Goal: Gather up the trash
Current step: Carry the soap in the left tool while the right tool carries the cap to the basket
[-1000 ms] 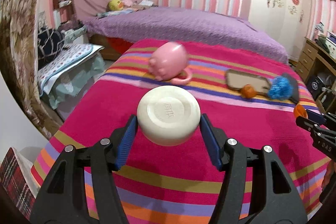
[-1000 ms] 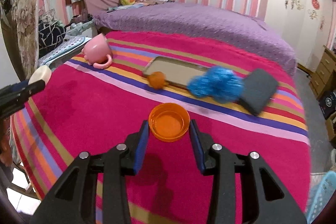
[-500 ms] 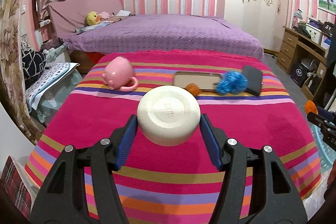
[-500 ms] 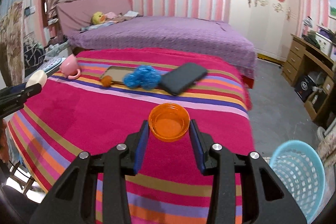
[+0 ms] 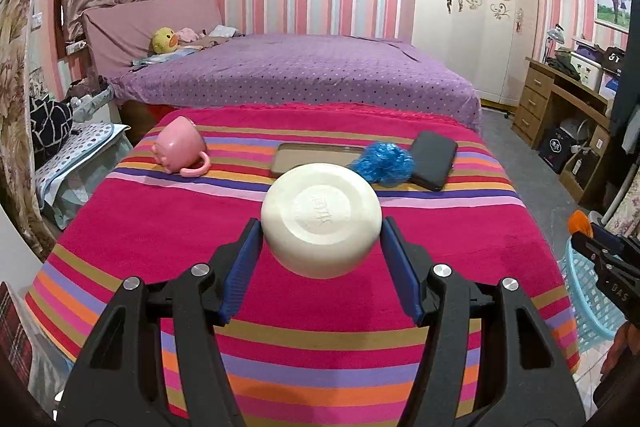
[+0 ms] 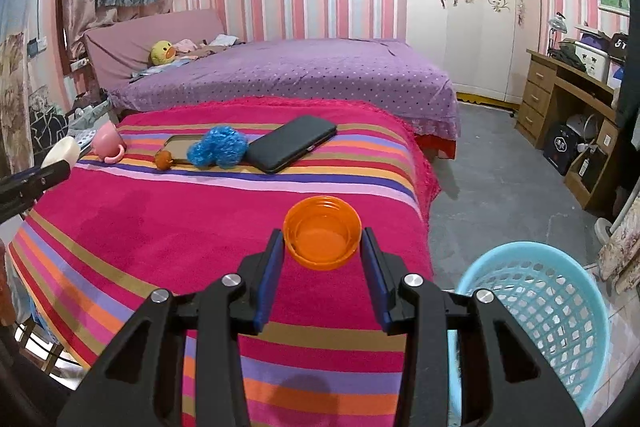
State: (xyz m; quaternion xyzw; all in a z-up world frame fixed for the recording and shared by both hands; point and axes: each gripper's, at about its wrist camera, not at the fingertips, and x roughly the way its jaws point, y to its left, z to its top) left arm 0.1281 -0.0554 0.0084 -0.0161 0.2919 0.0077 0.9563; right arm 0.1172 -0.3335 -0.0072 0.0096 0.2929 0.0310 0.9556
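Observation:
My left gripper (image 5: 320, 247) is shut on a cream round lid (image 5: 320, 219), held above the striped table cloth (image 5: 160, 227). My right gripper (image 6: 322, 247) is shut on an orange bottle cap (image 6: 322, 239), held over the table's right edge. A light blue mesh bin (image 6: 536, 315) stands on the floor just right of it; the bin also shows in the left wrist view (image 5: 580, 307). A crumpled blue wrapper (image 6: 218, 147) and a small orange ball (image 6: 164, 159) lie at the table's far side.
A pink mug (image 5: 180, 149) lies on its side at far left. A flat tray (image 5: 312, 157) and a black case (image 6: 290, 143) lie beside the wrapper. A purple bed (image 5: 300, 75) is behind; a wooden desk (image 6: 568, 107) stands at right.
Both grippers have pulled back and swung right with their loads. The blue bin has come further into the right wrist view, now close beside the right gripper.

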